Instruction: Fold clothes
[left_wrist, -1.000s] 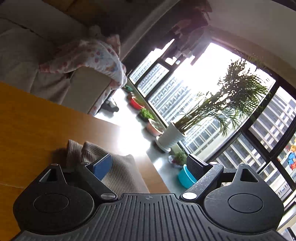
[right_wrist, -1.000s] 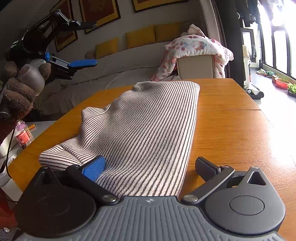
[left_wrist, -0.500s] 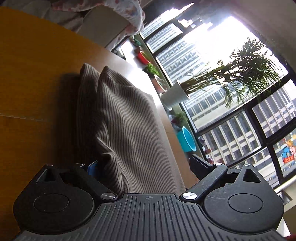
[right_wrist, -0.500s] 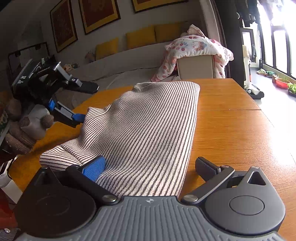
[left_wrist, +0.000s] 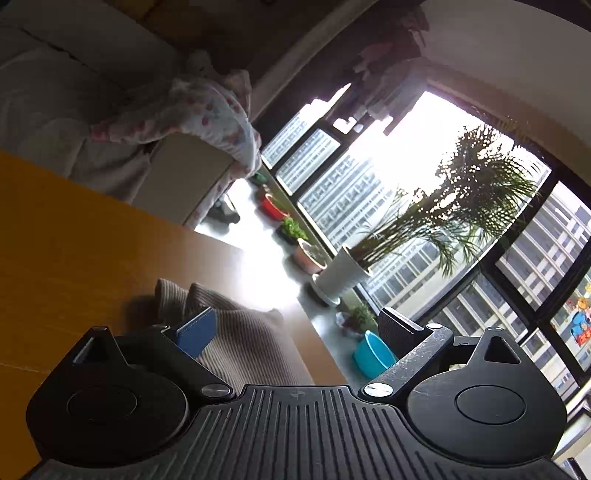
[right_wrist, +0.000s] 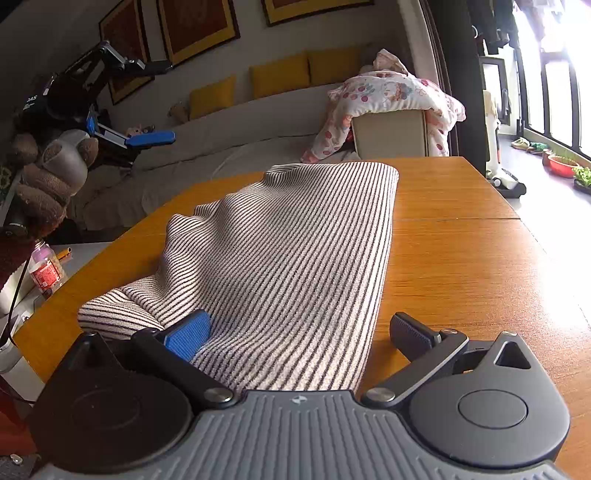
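Right wrist view is showing the right gripper spread wide over the garment lying mid-frame on the table, left gripper hovering released upper left, risking a lopsided, bunching fold.

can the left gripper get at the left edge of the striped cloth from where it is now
Probably yes. The left gripper hangs open in the air off the table's left side, with nothing between it and the striped cloth's raised left edge; it only has to come down and in.

striped knit garment, rumpled and partly folded, flat along the wooden table
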